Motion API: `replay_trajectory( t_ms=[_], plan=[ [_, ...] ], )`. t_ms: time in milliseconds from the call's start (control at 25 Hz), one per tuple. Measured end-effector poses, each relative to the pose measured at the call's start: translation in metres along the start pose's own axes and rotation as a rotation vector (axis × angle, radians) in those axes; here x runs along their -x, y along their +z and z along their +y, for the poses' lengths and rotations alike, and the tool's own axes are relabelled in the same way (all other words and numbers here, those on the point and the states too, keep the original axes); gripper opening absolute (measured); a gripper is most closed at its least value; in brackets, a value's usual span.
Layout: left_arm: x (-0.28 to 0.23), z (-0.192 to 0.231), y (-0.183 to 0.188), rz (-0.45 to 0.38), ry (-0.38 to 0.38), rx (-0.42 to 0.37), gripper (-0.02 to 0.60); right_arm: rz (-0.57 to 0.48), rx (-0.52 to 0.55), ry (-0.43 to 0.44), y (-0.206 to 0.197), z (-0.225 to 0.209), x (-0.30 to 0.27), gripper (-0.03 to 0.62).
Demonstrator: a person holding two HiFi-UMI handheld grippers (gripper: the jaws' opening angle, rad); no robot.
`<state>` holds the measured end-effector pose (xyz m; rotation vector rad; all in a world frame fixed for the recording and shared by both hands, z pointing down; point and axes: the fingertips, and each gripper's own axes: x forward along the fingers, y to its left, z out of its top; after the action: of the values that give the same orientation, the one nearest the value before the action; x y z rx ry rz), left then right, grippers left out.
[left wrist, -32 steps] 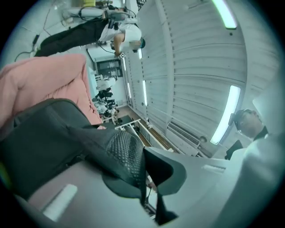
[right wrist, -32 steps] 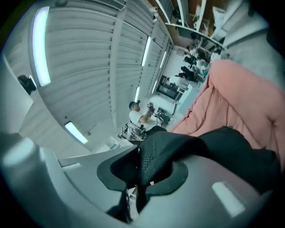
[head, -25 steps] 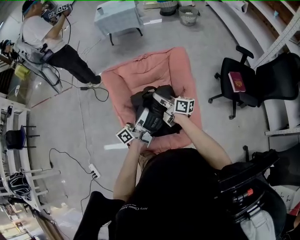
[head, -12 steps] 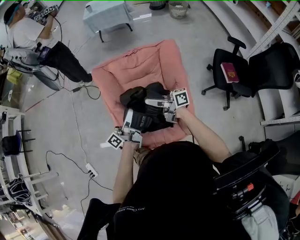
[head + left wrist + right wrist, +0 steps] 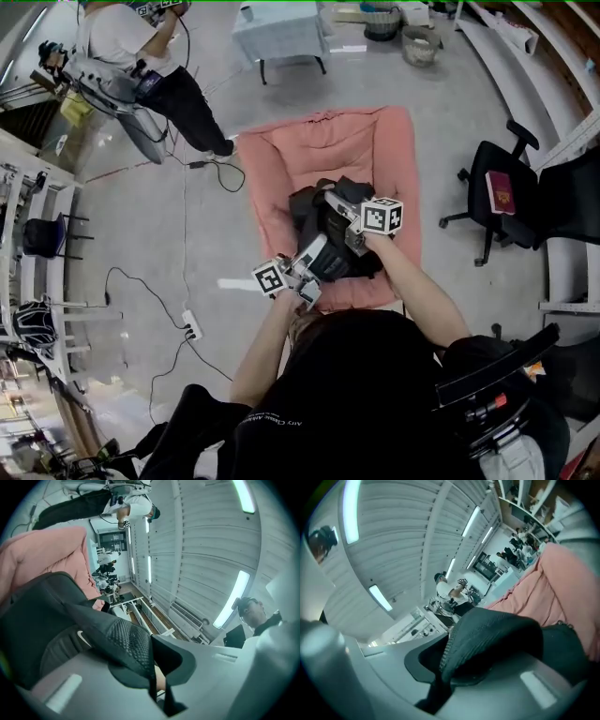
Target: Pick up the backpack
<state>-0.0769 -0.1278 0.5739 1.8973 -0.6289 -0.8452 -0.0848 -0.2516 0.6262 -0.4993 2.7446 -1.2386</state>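
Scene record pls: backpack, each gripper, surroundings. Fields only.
backpack: black backpack above the pink cushion on the floor; cannot tell if it is lifted clear
left gripper: left gripper shut on the backpack's mesh strap
right gripper: right gripper jaws have just been closing, with the backpack's padded strap pinched between them
surroundings: office chair on the right with a red book on its seat; second person standing at the upper left of the head view
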Motion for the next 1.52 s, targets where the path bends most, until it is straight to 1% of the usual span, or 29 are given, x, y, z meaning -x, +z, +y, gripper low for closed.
replay_trajectory(
  t_ms=[40,120,200,240,320,400,480,560,680,840,920,1040,1080,1120,1160,1200,1280,1360,1400,1440,1480,1520],
  plan=[
    [0.003,0.000,0.001,0.001,0.005,-0.002,0.006,-0.017,-0.047,0.043,0.002,0.006,0.003,0.036],
    [0.013,0.001,0.011,-0.033,0.013,-0.017,0.006,-0.043,-0.117,0.154,0.005,0.027,0.012,0.029],
    [0.020,0.000,0.029,-0.090,0.014,-0.039,0.006,-0.033,-0.127,0.250,0.004,0.050,0.027,0.031],
    [0.020,-0.001,0.036,-0.113,0.014,-0.055,0.006,-0.020,-0.116,0.276,0.001,0.059,0.037,0.032],
    [0.018,-0.003,0.048,-0.139,0.022,-0.102,0.006,-0.025,-0.058,0.276,-0.005,0.067,0.059,0.032],
    [0.012,-0.004,0.057,-0.142,0.061,-0.172,0.006,-0.057,0.005,0.239,-0.011,0.068,0.080,0.032],
    [0.005,-0.004,0.062,-0.117,0.112,-0.254,0.006,-0.092,0.024,0.210,-0.011,0.068,0.097,0.035],
    [-0.003,-0.009,0.059,-0.083,0.116,-0.288,0.006,-0.130,0.014,0.185,-0.005,0.069,0.105,0.037],
    [-0.005,-0.013,0.052,-0.071,0.103,-0.281,0.007,-0.155,0.000,0.156,0.000,0.068,0.104,0.040],
    [0.007,-0.012,0.044,-0.069,0.104,-0.257,0.007,-0.137,0.011,0.149,-0.009,0.075,0.099,0.041],
    [0.014,-0.012,0.043,-0.051,0.126,-0.262,0.008,-0.136,0.000,0.158,-0.013,0.084,0.099,0.043],
    [0.012,-0.001,0.043,-0.019,0.180,-0.283,0.008,-0.146,-0.020,0.197,-0.017,0.094,0.103,0.044],
    [0.010,0.000,0.043,-0.019,0.185,-0.284,0.008,-0.150,-0.020,0.221,-0.016,0.098,0.105,0.056],
    [0.007,0.001,0.044,-0.025,0.181,-0.282,0.008,-0.160,-0.019,0.256,-0.014,0.104,0.108,0.100],
    [0.004,0.000,0.046,-0.036,0.173,-0.277,0.008,-0.180,-0.023,0.298,-0.009,0.112,0.111,0.179],
    [0.000,-0.002,0.047,-0.047,0.162,-0.271,0.008,-0.211,-0.037,0.337,-0.003,0.120,0.116,0.217],
    [-0.006,-0.003,0.049,-0.057,0.148,-0.254,0.011,-0.281,-0.089,0.391,0.007,0.125,0.125,0.244],
    [-0.010,-0.001,0.048,-0.039,0.141,-0.236,0.012,-0.324,-0.157,0.423,0.010,0.122,0.130,0.234],
    [-0.012,-0.002,0.045,-0.020,0.127,-0.225,0.015,-0.325,-0.186,0.431,0.010,0.120,0.130,0.232],
    [-0.015,-0.007,0.041,0.002,0.101,-0.212,0.015,-0.305,-0.197,0.421,0.007,0.117,0.128,0.222],
    [-0.017,-0.013,0.035,0.025,0.074,-0.201,0.015,-0.268,-0.180,0.386,0.002,0.113,0.124,0.190],
    [-0.016,-0.017,0.031,0.046,0.056,-0.195,0.015,-0.217,-0.136,0.332,-0.006,0.109,0.118,0.135]
  ],
)
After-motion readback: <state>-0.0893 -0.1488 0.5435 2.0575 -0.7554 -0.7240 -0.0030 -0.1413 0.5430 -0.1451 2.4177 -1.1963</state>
